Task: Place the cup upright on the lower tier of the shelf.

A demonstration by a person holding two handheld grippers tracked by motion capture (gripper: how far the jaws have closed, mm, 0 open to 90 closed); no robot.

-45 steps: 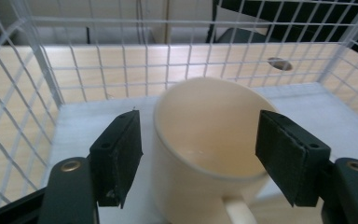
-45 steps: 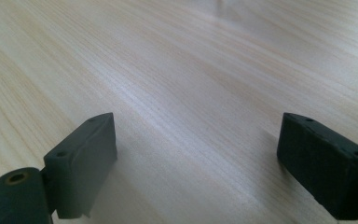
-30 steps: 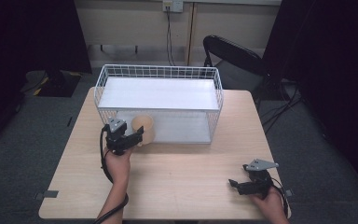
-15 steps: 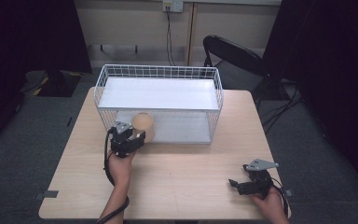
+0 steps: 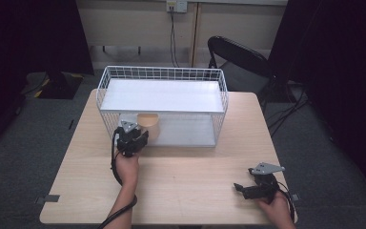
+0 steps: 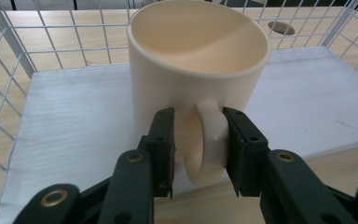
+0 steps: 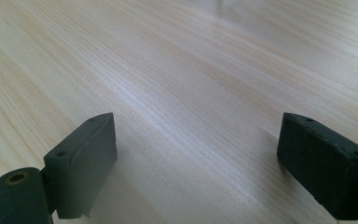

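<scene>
At the near right corner of the tabletop [image 5: 190, 191], the right claw [image 5: 240, 187] lies low over bare wood, close to the near edge, with its jaws spread wide and nothing between them; in the right gripper view plain wood grain runs ahead of it. The right hand [image 5: 275, 210] grips it from the bottom edge, jaws pointing left across the open wood.

Farther in, the left hand [image 5: 127, 164] reaches forward, forearm straight up from the near edge. The left claw [image 6: 199, 140] is clenched on the handle [image 6: 205, 140] of a cream mug [image 6: 198, 60], one jaw on each side of the loop. The mug stands upright just inside the open front of a white wire basket [image 5: 221, 93], on its white floor panel [image 6: 70, 135], near the basket's left front corner. Wire mesh walls rise to either side and behind.

Beyond the tabletop's far right corner stands a black folding chair [image 5: 240, 59].
</scene>
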